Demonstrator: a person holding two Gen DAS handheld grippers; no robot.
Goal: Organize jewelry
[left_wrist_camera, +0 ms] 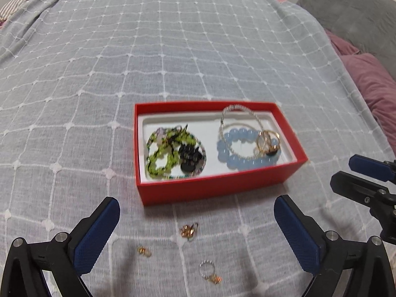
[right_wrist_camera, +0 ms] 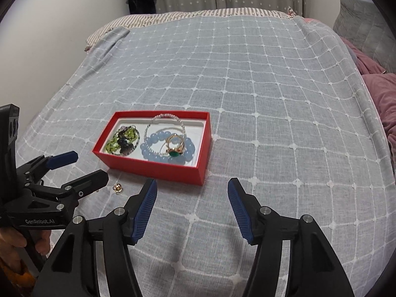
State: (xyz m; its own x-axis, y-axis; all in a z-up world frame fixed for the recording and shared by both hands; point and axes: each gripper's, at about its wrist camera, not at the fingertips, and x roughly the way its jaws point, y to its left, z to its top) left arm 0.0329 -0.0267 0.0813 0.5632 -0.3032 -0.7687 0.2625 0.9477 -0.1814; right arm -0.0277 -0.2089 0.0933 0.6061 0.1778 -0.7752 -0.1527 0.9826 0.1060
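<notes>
A red box (left_wrist_camera: 212, 189) (right_wrist_camera: 158, 170) with a white lining sits on the bed. It holds a green beaded bracelet (left_wrist_camera: 162, 152) (right_wrist_camera: 116, 142), a blue beaded bracelet (left_wrist_camera: 237, 148) (right_wrist_camera: 160, 151), a thin silver bracelet (left_wrist_camera: 237, 116) and a gold ring (left_wrist_camera: 268, 142) (right_wrist_camera: 175, 146). Three small pieces lie on the cover in front of the box: a gold earring (left_wrist_camera: 189, 230) (right_wrist_camera: 117, 188), a small gold piece (left_wrist_camera: 144, 251) and a silver ring with a charm (left_wrist_camera: 209, 271). My left gripper (left_wrist_camera: 196, 219) (right_wrist_camera: 81, 170) is open above these pieces. My right gripper (right_wrist_camera: 191, 198) (left_wrist_camera: 346, 170) is open and empty, right of the box's front.
The bed has a grey-blue cover with a white grid (right_wrist_camera: 247, 74). Pink bedding (left_wrist_camera: 371, 84) (right_wrist_camera: 381, 91) and a grey cushion (right_wrist_camera: 363, 29) lie at the right. A striped sheet (right_wrist_camera: 198, 14) shows at the far end.
</notes>
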